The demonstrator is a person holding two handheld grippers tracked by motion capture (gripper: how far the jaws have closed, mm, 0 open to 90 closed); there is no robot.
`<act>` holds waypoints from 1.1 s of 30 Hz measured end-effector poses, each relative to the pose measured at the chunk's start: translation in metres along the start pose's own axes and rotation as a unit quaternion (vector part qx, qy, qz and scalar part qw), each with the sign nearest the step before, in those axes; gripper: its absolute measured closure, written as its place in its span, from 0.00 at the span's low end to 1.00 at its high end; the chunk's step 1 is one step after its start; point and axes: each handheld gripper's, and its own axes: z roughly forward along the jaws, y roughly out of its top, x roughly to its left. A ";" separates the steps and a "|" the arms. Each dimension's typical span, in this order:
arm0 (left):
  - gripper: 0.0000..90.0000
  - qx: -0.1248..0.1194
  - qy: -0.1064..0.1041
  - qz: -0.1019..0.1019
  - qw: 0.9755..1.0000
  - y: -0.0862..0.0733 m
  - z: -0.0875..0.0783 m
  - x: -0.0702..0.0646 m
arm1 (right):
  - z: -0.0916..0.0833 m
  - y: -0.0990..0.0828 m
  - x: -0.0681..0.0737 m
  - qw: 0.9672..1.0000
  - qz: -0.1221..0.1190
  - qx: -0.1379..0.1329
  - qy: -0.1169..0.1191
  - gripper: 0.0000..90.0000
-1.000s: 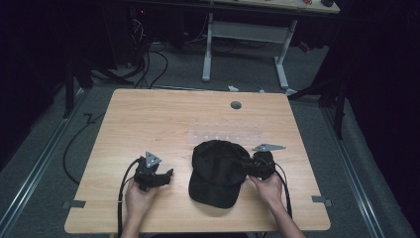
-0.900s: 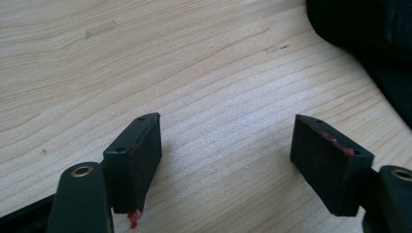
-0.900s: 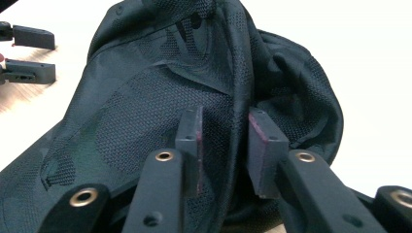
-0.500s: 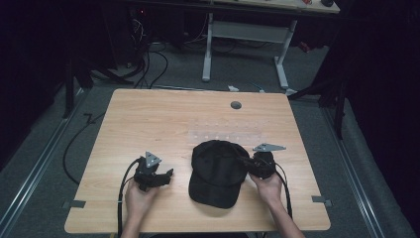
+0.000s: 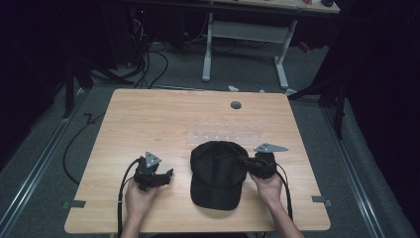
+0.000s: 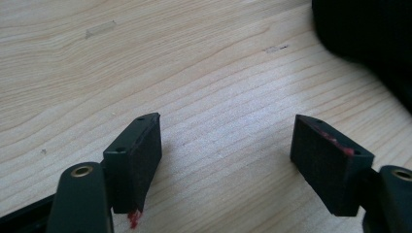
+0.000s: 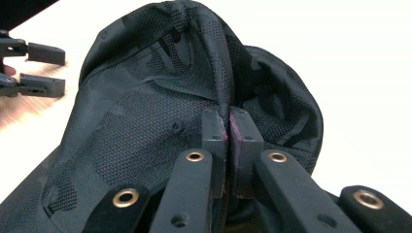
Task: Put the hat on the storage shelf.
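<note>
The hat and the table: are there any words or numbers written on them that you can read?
None can be read.
Black cap: camouflage-patterned mesh, no word or logo shows.
Wooden table: bare grain, no print.
Both hand-held grippers, left and right: no labels, just red smears on the pads.

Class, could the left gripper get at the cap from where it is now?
Probably yes. The left gripper is open, holding nothing, beside the cap; bare table lies between. The right gripper is pinching the cap's far side.
</note>
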 end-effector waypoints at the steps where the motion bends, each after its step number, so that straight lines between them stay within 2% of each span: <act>1: 0.30 0.000 0.000 0.000 1.000 0.000 0.000 0.000 | -0.001 0.000 0.001 1.000 -0.001 -0.003 0.001 0.97; 9: 0.30 0.002 -0.001 0.000 1.000 0.000 0.000 0.000 | -0.015 0.003 0.003 0.999 -0.013 -0.033 -0.007 0.97; 15: 0.30 0.001 0.000 0.003 1.000 0.000 0.000 0.000 | -0.022 0.005 0.003 0.999 -0.007 -0.031 -0.003 0.97; 20: 0.30 0.001 0.001 0.004 1.000 0.000 0.000 0.000 | -0.030 0.013 0.005 0.999 -0.022 -0.031 -0.004 0.97; 24: 0.30 0.001 0.002 0.004 1.000 0.000 0.000 -0.001 | -0.033 0.016 0.005 0.999 -0.025 -0.036 0.003 0.97; 26: 0.30 0.000 0.003 0.004 1.000 -0.001 0.000 -0.001 | -0.034 0.018 0.004 0.999 -0.016 -0.040 0.016 0.97; 33: 0.33 -0.003 0.007 -0.001 1.000 0.000 0.000 0.000 | -0.038 0.023 0.005 0.998 -0.027 -0.050 0.023 0.97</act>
